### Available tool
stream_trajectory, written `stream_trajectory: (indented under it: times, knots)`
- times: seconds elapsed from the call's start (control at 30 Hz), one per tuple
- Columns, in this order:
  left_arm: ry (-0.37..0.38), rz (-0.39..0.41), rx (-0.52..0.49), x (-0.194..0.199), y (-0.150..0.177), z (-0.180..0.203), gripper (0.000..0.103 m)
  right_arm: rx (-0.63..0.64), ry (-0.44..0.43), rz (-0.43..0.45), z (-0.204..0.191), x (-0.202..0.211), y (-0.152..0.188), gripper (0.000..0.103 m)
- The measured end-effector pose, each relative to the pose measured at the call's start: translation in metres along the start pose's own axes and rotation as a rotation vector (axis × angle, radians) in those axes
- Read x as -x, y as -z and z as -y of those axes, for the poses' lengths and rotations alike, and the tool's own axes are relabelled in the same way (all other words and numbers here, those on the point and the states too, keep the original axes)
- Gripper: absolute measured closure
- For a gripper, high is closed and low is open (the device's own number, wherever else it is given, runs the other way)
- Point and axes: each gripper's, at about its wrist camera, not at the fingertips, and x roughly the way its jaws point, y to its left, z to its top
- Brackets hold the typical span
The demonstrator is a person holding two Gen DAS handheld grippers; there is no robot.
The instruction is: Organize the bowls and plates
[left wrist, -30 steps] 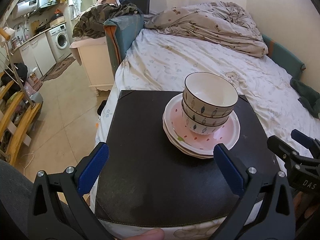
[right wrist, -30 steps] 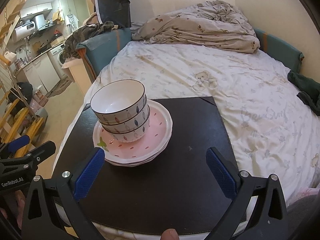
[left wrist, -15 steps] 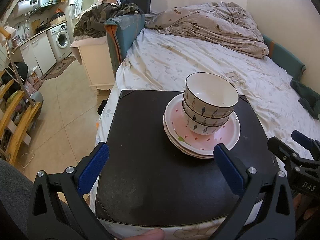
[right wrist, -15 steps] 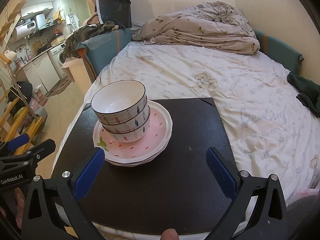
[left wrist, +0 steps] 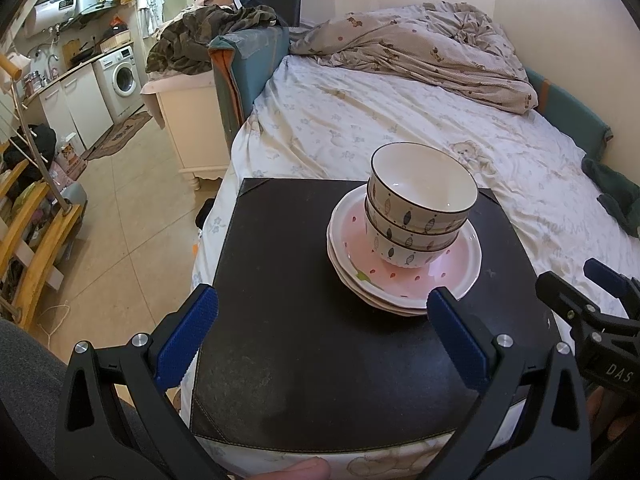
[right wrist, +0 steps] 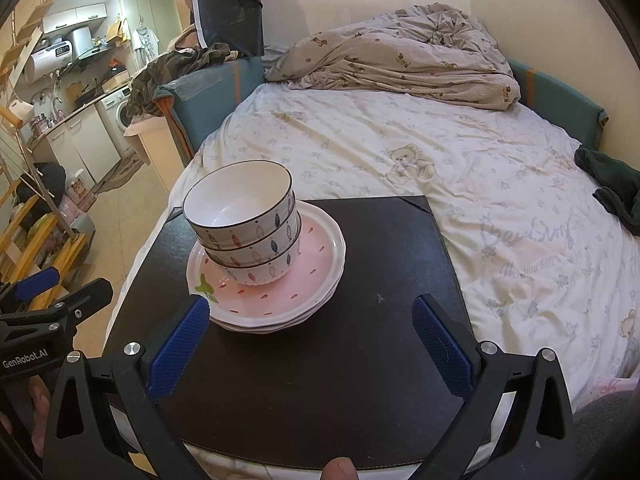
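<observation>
Three white fish-patterned bowls (left wrist: pixel 420 208) are nested in a stack on a stack of pink-centred plates (left wrist: pixel 448 276) on a black mat (left wrist: pixel 304 320) laid on the bed. The bowls (right wrist: pixel 248 216) and plates (right wrist: pixel 304 272) also show in the right wrist view on the mat (right wrist: pixel 360 320). My left gripper (left wrist: pixel 320 320) is open and empty, held near the mat's front, its right finger close to the plates' rim. My right gripper (right wrist: pixel 308 332) is open and empty, its left finger just in front of the plates. Each gripper shows at the edge of the other's view.
The bed (left wrist: pixel 360 120) with a white sheet and a crumpled duvet (left wrist: pixel 420 52) stretches beyond the mat. A dark green cloth (right wrist: pixel 612 188) lies at the right. The tiled floor (left wrist: pixel 120 208), a washing machine (left wrist: pixel 122 76) and wooden racks (left wrist: pixel 28 224) are at the left.
</observation>
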Motion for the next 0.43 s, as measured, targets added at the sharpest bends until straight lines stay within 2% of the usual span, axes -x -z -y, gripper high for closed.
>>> stream_trajectory:
  times: [0.43]
  knots:
    - [-0.004,-0.002,0.007,-0.0001,-0.0001,0.0007,0.0,0.004,-0.01,-0.009,-0.0006,0.0009,-0.0043,0.0]
